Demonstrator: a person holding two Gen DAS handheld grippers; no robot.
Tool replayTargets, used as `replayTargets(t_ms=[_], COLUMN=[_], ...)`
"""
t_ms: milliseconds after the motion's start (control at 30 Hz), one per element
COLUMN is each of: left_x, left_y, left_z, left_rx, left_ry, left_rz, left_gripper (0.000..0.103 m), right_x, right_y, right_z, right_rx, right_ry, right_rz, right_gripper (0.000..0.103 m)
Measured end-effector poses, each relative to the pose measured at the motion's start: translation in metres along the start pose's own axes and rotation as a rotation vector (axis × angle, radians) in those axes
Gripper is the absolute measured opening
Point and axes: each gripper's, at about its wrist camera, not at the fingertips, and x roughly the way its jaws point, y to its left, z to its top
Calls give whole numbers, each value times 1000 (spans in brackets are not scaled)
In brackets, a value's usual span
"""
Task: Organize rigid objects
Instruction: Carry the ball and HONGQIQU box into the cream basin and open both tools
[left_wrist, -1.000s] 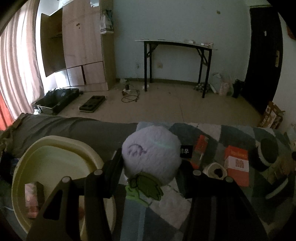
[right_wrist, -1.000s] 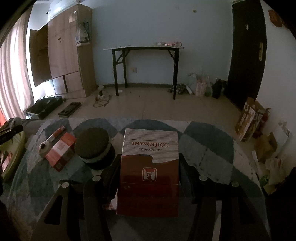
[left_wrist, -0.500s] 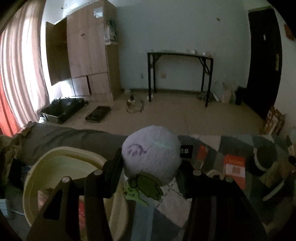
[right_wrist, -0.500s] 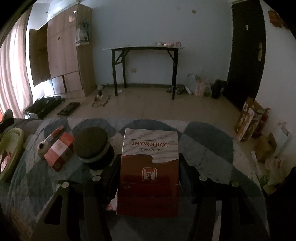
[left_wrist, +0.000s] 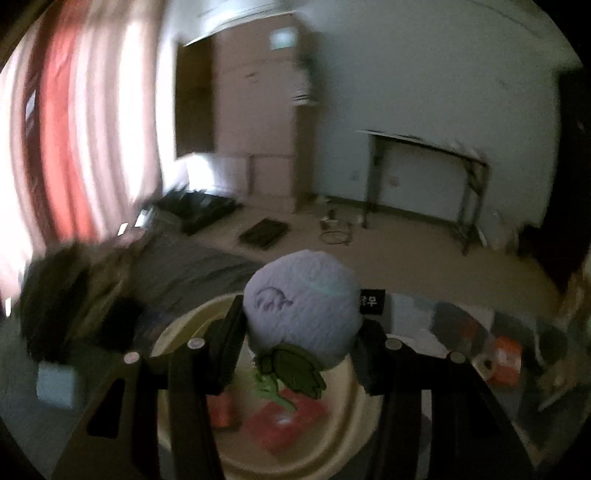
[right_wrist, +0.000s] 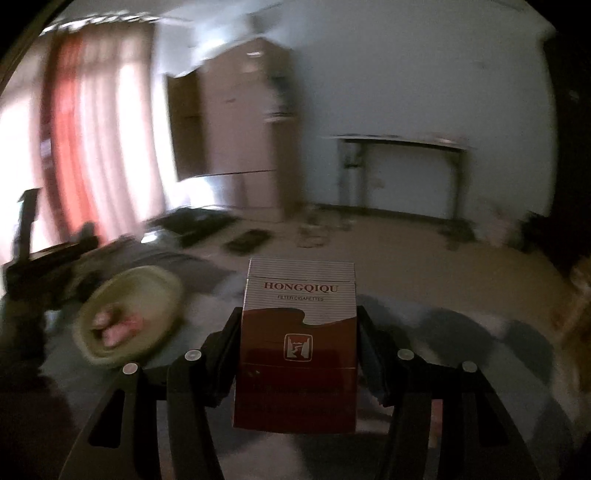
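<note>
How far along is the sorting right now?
Partly done: the cream basin already holds a red box and an orange item. In hand: the left gripper is shut on a lavender plush ball above the basin; the right gripper is shut on a cigarette pack, short of it. Left: at least an orange box on the quilt.

Plush ball (left_wrist: 301, 306) above basin (left_wrist: 354, 435), boxes (left_wrist: 284, 421) inside basin, cigarette pack (right_wrist: 298, 343) right of basin.
</note>
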Motion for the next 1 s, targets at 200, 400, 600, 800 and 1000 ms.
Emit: replayTargets(t_ms=[200, 400, 600, 800, 1000], left_x=[30, 66, 103, 112, 114], left_y=[59, 71, 78, 78, 75], left_z=[-18, -40, -66, -76, -76], left_rx=[-151, -181, -205, -226, -221], left_ry=[94, 236, 391, 441, 445], left_rz=[126, 135, 90, 66, 54], left_gripper=[52, 53, 53, 53, 53], right_x=[90, 212, 309, 364, 386], right_y=[103, 198, 239, 266, 264], right_z=[29, 45, 58, 51, 41], right_rx=[-190, -355, -415, -482, -455], right_ry=[124, 305, 425, 539, 571], right_rz=[243, 388, 397, 322, 324], right_gripper=[56, 56, 56, 56, 56])
